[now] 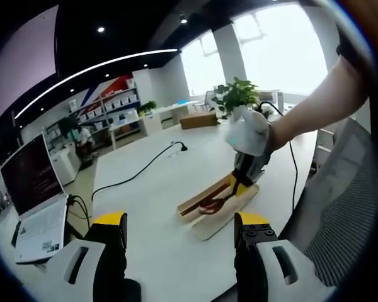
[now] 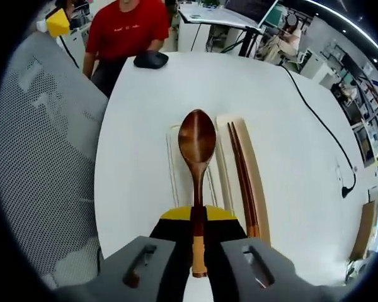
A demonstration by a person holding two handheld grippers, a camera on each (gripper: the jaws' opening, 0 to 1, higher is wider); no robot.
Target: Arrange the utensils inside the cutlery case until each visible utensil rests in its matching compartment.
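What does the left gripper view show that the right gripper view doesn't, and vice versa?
Left gripper view alone: an open laptop at the table's far edge, a potted plant, and the left gripper, jaws apart with nothing between them. Right gripper view alone: a person in a red shirt at the table's end and a black object near them. Both: the white table, the black cable, the wooden cutlery case, and the right gripper shut on the wooden spoon over the case, chopsticks alongside.
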